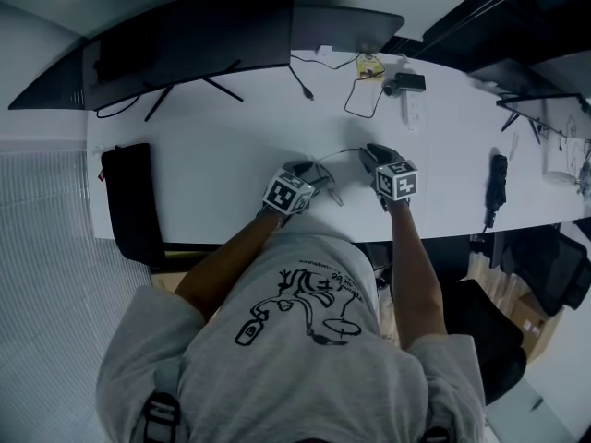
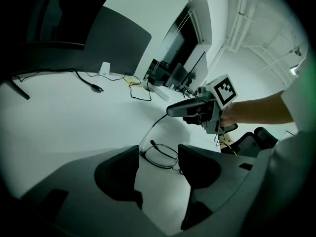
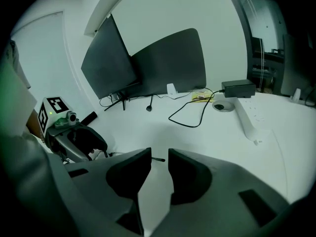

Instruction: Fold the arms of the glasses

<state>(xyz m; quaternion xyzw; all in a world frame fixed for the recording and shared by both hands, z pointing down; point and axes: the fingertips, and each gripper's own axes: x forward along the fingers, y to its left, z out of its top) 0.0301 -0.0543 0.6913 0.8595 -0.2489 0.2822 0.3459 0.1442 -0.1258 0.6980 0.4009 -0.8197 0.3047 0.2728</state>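
Thin black-rimmed glasses [image 1: 325, 185] lie on the white table [image 1: 212, 155] near its front edge, between my two grippers. In the left gripper view the glasses [image 2: 160, 154] rest just past the wide-open jaws of my left gripper [image 2: 159, 151], untouched, with one arm stretched out toward my right gripper [image 2: 173, 111]. The right gripper view shows only that arm's tip [image 3: 158, 159], beyond the narrow gap of my right gripper [image 3: 159, 154], whose jaws hold nothing. In the head view the left gripper [image 1: 309, 175] is left of the glasses and the right gripper [image 1: 369, 155] is right of them.
A dark monitor [image 1: 194, 35] stands at the back left. A black pouch [image 1: 134, 201] lies at the table's left end. Cables [image 1: 365, 90] and a white power strip [image 1: 413, 109] are at the back right, and a black object [image 1: 497, 187] lies far right.
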